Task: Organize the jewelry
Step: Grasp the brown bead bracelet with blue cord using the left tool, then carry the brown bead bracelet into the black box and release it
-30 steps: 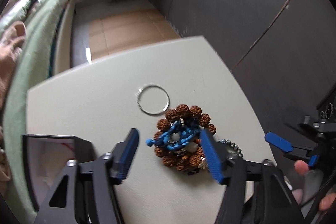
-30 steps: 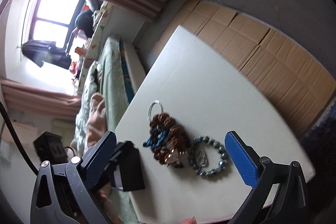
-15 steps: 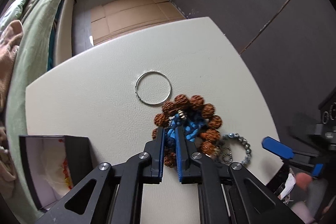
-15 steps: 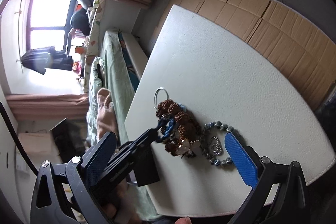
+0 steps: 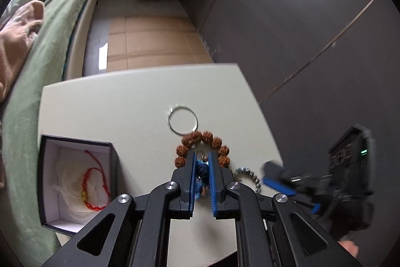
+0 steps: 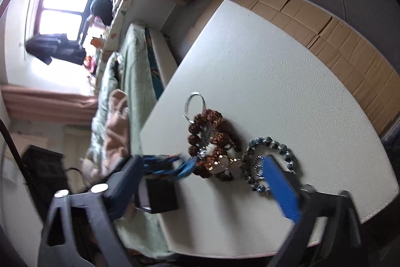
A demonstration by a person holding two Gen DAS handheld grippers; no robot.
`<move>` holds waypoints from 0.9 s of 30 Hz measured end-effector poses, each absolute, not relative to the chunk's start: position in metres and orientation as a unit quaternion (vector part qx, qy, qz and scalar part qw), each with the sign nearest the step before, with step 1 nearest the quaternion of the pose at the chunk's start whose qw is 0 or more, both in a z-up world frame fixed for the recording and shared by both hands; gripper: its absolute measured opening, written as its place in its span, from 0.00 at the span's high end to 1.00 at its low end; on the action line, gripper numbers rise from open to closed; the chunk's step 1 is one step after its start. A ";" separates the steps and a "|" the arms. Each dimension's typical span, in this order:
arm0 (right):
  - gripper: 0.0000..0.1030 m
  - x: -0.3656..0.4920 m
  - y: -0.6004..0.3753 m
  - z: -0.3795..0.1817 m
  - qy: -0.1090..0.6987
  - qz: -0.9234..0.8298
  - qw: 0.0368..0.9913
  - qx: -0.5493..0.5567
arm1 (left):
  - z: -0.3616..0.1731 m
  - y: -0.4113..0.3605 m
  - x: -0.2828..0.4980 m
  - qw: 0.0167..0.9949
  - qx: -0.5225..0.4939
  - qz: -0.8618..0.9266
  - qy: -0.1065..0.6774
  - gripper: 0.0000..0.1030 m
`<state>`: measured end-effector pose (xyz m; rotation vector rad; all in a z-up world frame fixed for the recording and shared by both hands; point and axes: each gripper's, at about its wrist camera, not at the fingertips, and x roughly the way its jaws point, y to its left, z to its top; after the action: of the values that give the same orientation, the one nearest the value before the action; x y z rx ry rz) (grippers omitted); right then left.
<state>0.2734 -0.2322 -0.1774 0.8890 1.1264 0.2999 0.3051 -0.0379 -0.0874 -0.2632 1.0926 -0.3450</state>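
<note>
The blue cord bracelet is pinched between the narrow jaws of the left hand-held gripper, just above the brown bead bracelet it was tangled with. A sec ago that gripper was wide open around the pile; half a sec ago it closed on the blue cord, and now the cord looks pulled off toward the box side, strands stretched out in the right wrist view. Judgement: the pick is made, next is carrying it to the black jewelry box, which sits left of the brown beads w/ a red string bracelet already inside. Silver ring lies just beyond the brown beads, touching or nearly; grey bead bracelet just right of them. All on the white counter. Right hand-held gripper is wide open, holding nothing, near the grey beads. Risk: brown beads could drag along if still snagged.
</note>
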 end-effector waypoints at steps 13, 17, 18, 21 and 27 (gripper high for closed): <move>0.47 0.302 -0.199 -0.190 0.549 0.091 0.774 0.304 | -0.078 0.006 0.298 0.840 -0.186 -0.195 0.472 0.91; 0.47 0.311 -0.191 -0.193 0.553 0.080 0.782 0.275 | -0.078 0.014 0.298 0.835 -0.200 -0.202 0.471 0.91; 0.47 0.313 -0.189 -0.194 0.554 0.075 0.786 0.264 | -0.077 0.015 0.297 0.835 -0.202 -0.202 0.470 0.91; 0.66 0.315 -0.186 -0.198 0.552 0.052 0.796 0.243 | -0.075 0.025 0.295 0.836 -0.210 -0.202 0.465 0.91; 0.80 0.313 -0.192 -0.200 0.553 0.056 0.794 0.246 | -0.068 0.043 0.281 0.845 -0.221 -0.195 0.447 0.91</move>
<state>0.3133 -0.1917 -0.2004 0.5293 1.1890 0.1203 0.2811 0.0431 -0.0677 -0.4661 0.9433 -0.4124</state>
